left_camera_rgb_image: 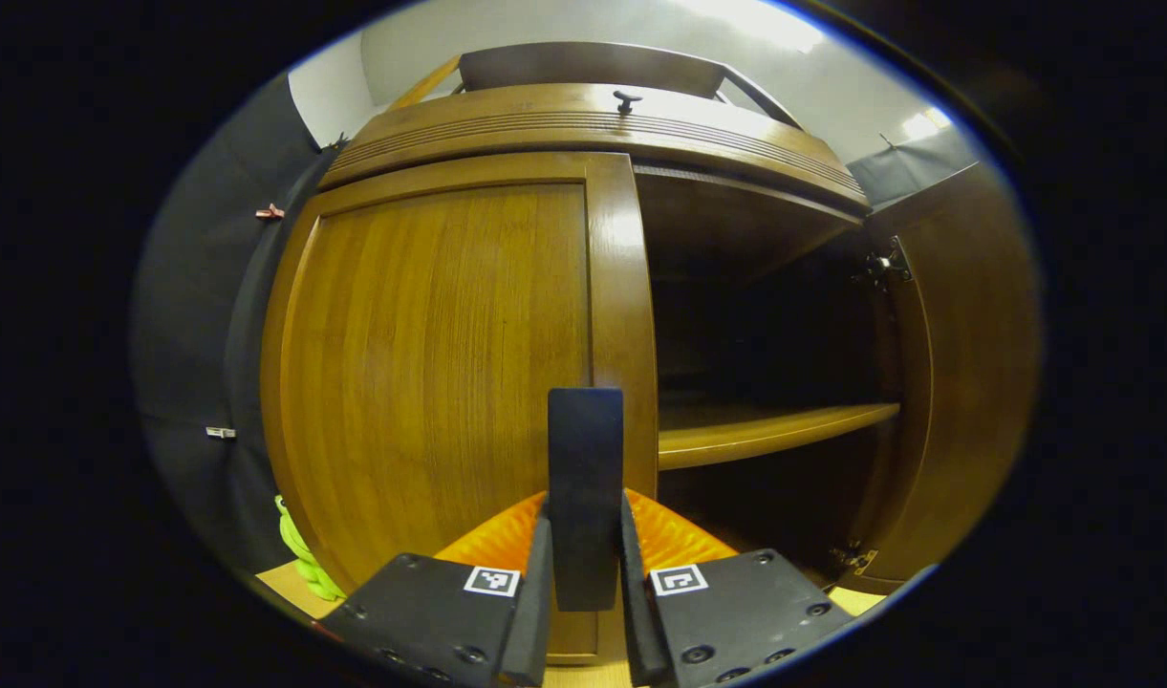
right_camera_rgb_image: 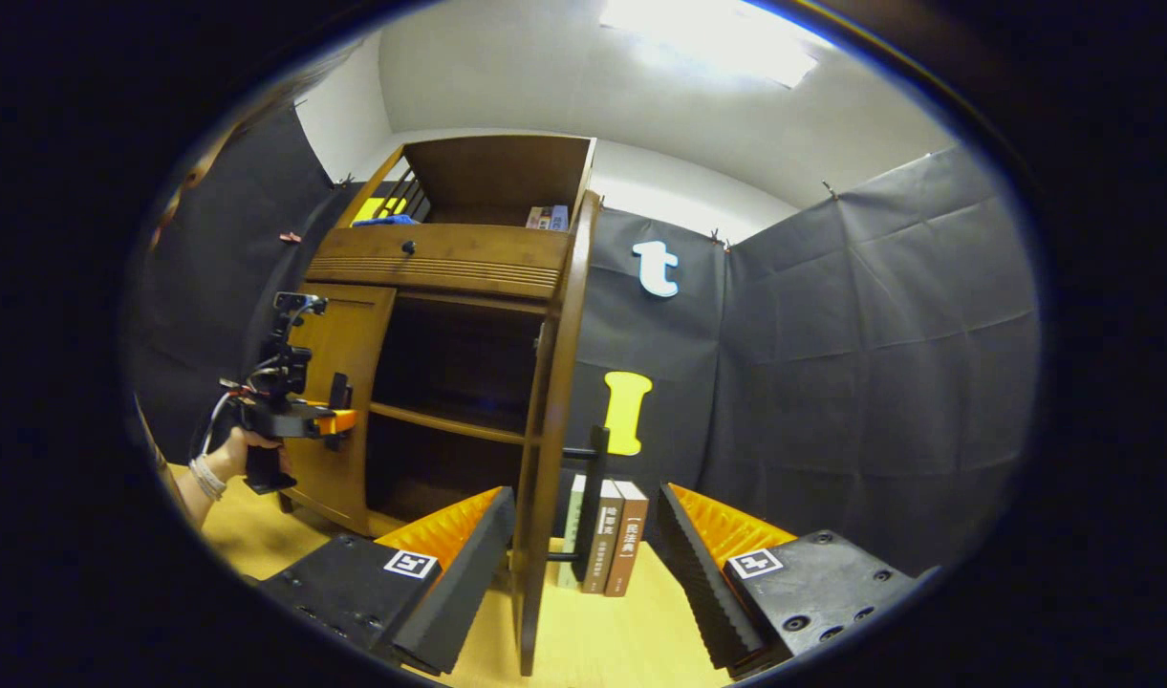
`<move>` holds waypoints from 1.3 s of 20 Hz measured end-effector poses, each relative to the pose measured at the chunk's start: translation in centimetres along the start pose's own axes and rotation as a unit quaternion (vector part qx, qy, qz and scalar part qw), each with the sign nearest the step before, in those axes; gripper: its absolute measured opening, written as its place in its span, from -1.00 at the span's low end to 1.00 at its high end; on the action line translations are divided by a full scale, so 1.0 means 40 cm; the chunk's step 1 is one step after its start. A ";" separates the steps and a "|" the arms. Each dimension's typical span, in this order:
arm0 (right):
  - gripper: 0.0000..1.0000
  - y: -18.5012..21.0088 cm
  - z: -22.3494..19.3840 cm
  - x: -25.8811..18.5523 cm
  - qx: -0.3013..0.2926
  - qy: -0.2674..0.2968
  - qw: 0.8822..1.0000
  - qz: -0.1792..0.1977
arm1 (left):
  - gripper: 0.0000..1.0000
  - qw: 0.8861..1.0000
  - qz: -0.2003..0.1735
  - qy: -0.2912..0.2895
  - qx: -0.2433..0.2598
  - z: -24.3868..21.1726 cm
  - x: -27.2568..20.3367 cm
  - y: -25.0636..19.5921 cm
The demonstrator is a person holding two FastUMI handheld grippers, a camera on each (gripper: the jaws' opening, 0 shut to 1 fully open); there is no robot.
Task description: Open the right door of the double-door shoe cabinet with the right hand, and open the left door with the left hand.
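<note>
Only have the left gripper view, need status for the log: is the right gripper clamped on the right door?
Observer: No. The right gripper is open; the right door stands edge-on between its fingers.
Operator: Anything beyond that door?
Observer: Books stand upright just past it, near the right handle.
Operator: How does my side look from there?
Observer: A hand holds the left gripper on the left handle of the closed left door.

Bright ceiling glare — fisheye-warped edges
</note>
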State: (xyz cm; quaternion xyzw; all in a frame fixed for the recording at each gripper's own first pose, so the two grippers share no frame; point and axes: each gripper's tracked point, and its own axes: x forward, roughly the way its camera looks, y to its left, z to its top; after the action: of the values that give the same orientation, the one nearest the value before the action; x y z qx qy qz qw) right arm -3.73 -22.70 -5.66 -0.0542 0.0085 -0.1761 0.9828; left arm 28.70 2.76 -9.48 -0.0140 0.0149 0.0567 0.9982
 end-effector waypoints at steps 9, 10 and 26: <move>0.89 0.063 0.012 -0.046 -0.001 0.013 0.999 0.032 | -0.42 1.000 -0.023 0.019 -0.002 0.001 -0.056 0.005; 0.89 0.074 0.021 -0.057 -0.001 0.013 0.999 0.035 | -0.46 0.999 -0.030 0.020 -0.007 0.003 -0.069 0.004; 0.89 0.322 0.071 -0.100 0.007 0.019 0.995 0.103 | -0.46 0.994 -0.097 0.037 -0.023 0.023 -0.382 0.133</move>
State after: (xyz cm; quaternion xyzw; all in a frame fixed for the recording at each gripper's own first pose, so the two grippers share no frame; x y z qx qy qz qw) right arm -2.94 -9.03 -4.24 -0.0431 0.0315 -0.0753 0.9957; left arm 12.96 6.36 -8.20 -0.0403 0.0493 -0.0409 0.9971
